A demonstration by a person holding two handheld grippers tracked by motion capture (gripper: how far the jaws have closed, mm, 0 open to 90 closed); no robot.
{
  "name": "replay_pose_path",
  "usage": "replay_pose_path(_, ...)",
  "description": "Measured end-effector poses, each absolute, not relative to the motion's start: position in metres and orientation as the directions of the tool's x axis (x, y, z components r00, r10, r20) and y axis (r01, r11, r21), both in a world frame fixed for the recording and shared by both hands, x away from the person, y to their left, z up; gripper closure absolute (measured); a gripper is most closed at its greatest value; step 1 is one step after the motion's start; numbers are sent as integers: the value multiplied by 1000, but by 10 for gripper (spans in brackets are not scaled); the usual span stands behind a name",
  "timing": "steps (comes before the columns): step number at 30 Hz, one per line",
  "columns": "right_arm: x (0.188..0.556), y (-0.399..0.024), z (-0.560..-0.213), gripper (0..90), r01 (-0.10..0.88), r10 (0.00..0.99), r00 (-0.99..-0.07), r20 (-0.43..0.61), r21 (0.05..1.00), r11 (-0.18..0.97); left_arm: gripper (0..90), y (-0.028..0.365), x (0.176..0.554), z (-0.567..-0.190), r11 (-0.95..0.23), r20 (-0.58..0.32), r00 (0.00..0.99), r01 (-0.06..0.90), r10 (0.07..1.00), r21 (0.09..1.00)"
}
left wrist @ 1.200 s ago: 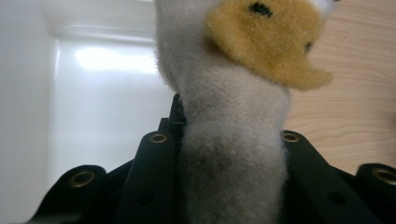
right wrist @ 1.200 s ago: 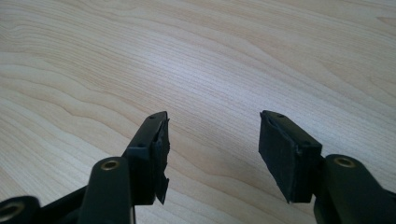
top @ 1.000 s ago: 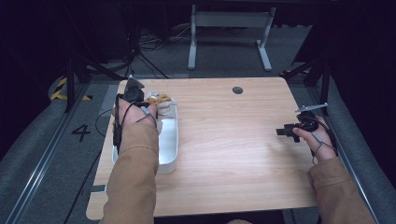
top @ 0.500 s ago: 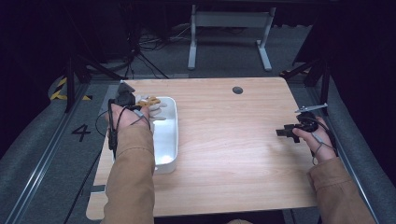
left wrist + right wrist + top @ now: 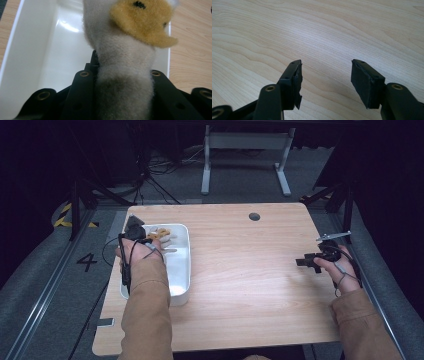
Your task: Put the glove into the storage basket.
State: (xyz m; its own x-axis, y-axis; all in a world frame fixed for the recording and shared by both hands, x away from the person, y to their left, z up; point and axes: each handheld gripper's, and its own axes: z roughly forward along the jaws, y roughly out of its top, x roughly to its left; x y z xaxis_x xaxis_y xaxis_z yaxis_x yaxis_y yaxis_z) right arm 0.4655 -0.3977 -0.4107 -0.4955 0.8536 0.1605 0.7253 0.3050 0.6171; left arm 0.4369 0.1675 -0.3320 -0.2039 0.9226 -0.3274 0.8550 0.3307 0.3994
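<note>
A plush toy (image 5: 125, 62), pale grey with a yellow-orange patch (image 5: 142, 22), is clamped between the two black jaws of my left gripper (image 5: 122, 75). It hangs over the far end of a white tray (image 5: 37, 50). From above, the left gripper (image 5: 142, 236) and the plush toy (image 5: 159, 235) sit at the far end of the white tray (image 5: 182, 265) near the table's left edge. My right gripper (image 5: 325, 75) stands open over bare wood with nothing between its jaws; the high view has the right gripper (image 5: 306, 262) near the table's right edge.
The wooden table (image 5: 240, 285) has a round cable hole (image 5: 254, 216) at its far middle. A metal frame leg (image 5: 245, 165) stands on the floor beyond the table. Dark floor rails run along both sides.
My left hand has sunk and drawn slightly nearer with the plush toy, now low over the tray's far end. The right hand has not moved.
</note>
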Motion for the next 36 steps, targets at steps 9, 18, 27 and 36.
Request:
replay_pose_path(9,465,-398,-411,428,726,853,-496,161,615,307,712,169,440,-354,334,-326,-215,867,921,370)
replay_pose_path(18,466,-398,-413,426,728,854,-495,161,612,307,711,169,442,-372,353,-325,-239,864,915,358)
replay_pose_path(27,466,-398,-413,424,728,853,-497,160,612,309,708,167,442,-388,348,-313,-243,873,918,341)
replay_pose_path(36,466,-398,-414,423,728,853,-497,160,611,310,701,165,441,-397,313,-263,-232,891,936,329)
